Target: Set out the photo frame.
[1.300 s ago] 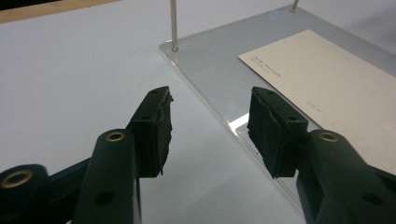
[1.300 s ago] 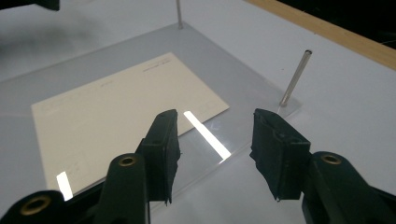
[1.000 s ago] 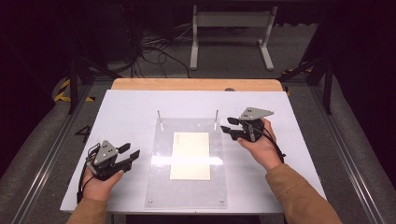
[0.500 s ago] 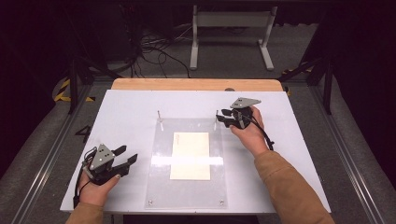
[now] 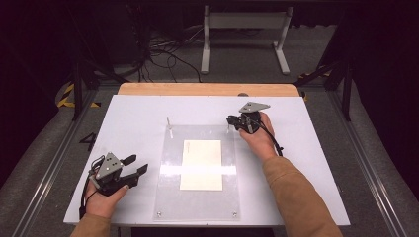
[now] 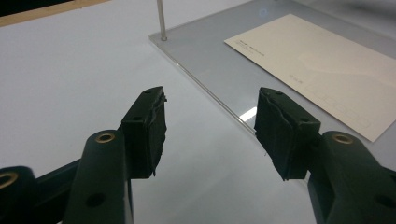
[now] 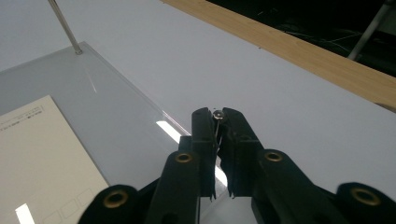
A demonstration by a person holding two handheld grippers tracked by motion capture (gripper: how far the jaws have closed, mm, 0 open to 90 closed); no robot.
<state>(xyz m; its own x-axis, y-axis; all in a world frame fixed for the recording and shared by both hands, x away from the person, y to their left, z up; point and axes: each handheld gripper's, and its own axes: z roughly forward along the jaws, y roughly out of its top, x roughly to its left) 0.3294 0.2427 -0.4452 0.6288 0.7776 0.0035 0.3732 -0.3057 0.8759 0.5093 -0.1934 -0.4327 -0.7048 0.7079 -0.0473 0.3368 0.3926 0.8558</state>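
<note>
Your left gripper [image 5: 136, 170] rests near the worktop's [image 5: 138, 118] front-left corner, jaws spread and empty. The cream card [image 5: 201, 164] lies flat at the centre of the clear plate [image 5: 170, 197]; its small print is too faint to read. At the plate's far-right corner, your right gripper [image 5: 231, 120] pinches the upright metal pin [image 7: 217, 115].

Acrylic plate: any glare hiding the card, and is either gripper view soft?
High view: a glare band crosses the acrylic plate and the card. Left gripper view: card's print reads soft. Right gripper view: small bright reflections on the plate beside the right gripper.
</note>
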